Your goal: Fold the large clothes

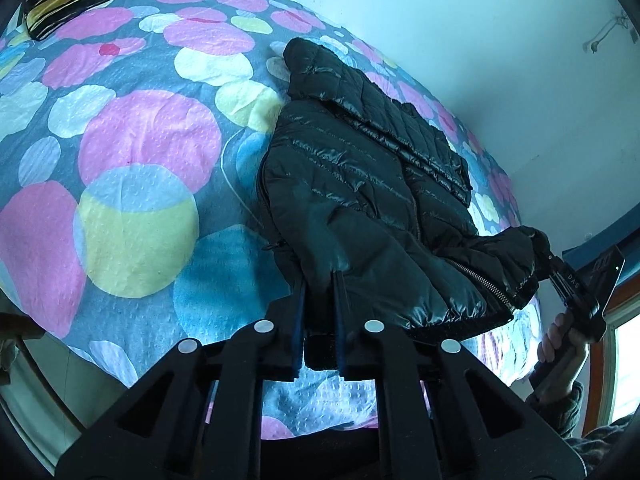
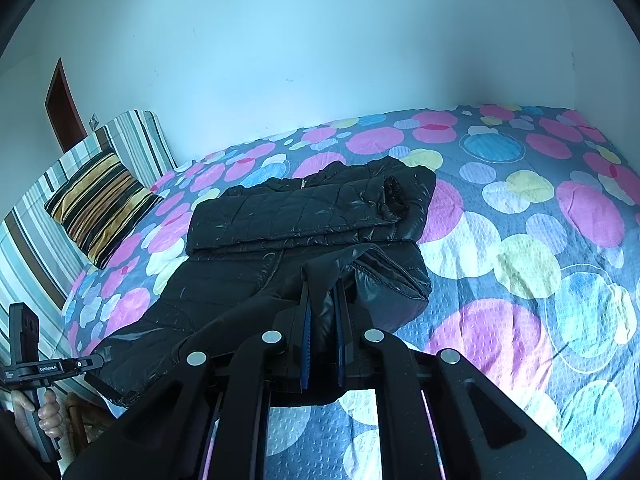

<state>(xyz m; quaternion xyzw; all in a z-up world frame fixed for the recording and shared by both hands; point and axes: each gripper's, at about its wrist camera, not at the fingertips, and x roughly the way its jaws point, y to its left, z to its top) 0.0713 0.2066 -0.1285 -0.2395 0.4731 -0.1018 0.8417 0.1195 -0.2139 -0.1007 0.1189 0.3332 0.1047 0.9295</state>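
The left gripper (image 1: pixel 320 308) is pinching the near hem of the black puffer jacket (image 1: pixel 360 184), its fingers (image 1: pixel 301 320) drawn close together with the dark fabric caught between the blue pads. The right gripper (image 2: pixel 324 320) is likewise closed tight on the jacket, a fold of glossy cloth bunching up between its fingers (image 2: pixel 306 320) at the other corner of the hem, which is lifting slightly off the bed. In the left wrist view that right gripper (image 1: pixel 554 268) is showing at the far edge, gripping the zipped corner, with a hand (image 1: pixel 560 340) wrapping its handle. The jacket is lying on the bed (image 2: pixel 520 240), quilted and shiny, its zipper (image 1: pixel 480 280) running along the front edge; both sleeves are lying folded across the body, and the hood end is pointing away toward the wall. The bed is wearing a grey cover printed with pink, blue, yellow and white circles. A striped cushion (image 2: pixel 100 204) is leaning against the striped headboard (image 2: pixel 132 140), well apart from the jacket.
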